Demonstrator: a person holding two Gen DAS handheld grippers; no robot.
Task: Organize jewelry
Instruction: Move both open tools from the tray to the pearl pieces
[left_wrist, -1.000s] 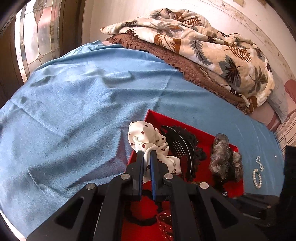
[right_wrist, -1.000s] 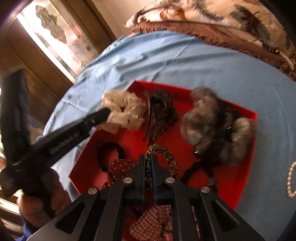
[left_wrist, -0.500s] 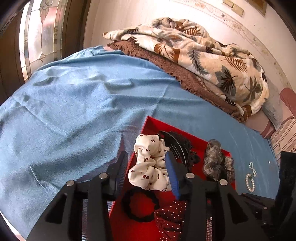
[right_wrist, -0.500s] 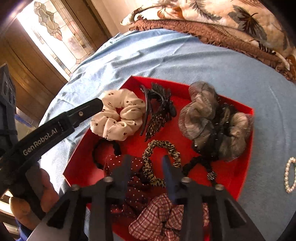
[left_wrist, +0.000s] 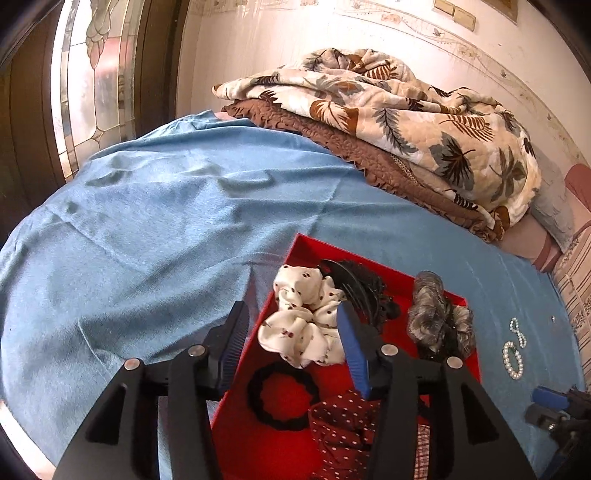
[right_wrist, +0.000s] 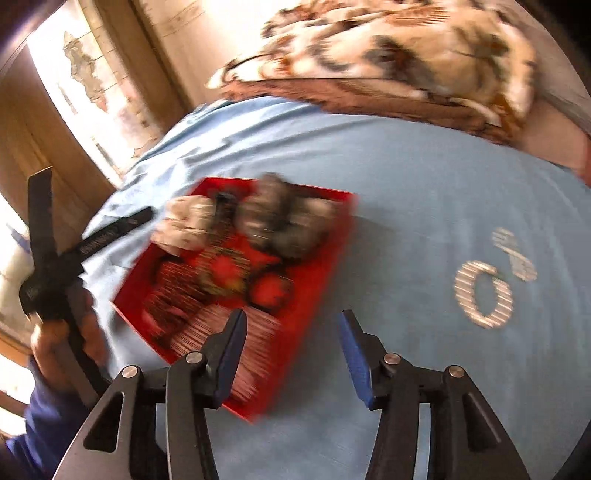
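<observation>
A red tray (left_wrist: 255, 435) lies on the blue bedspread and holds several hair accessories: a white spotted scrunchie (left_wrist: 303, 325), a black claw clip (left_wrist: 360, 286), a grey scrunchie (left_wrist: 434, 317), a black hair tie (left_wrist: 282, 395) and a maroon dotted scrunchie (left_wrist: 345, 424). My left gripper (left_wrist: 291, 339) is open and empty above the tray's left part. A pearl bracelet (left_wrist: 513, 354) lies on the bedspread right of the tray; it also shows in the blurred right wrist view (right_wrist: 484, 291). My right gripper (right_wrist: 291, 343) is open and empty, between the tray (right_wrist: 314, 295) and the bracelet.
Folded leaf-print and brown blankets (left_wrist: 388, 122) are piled at the head of the bed against the wall. A stained-glass window (left_wrist: 96, 81) is at the left. The blue bedspread (left_wrist: 147, 240) stretches wide to the tray's left. The left gripper and hand (right_wrist: 62, 295) appear at the right view's left edge.
Both grippers opened, the left letting go of the white scrunchie and the right the leopard hair tie. Both pulled back; the right swung right toward the pearl bracelet.
</observation>
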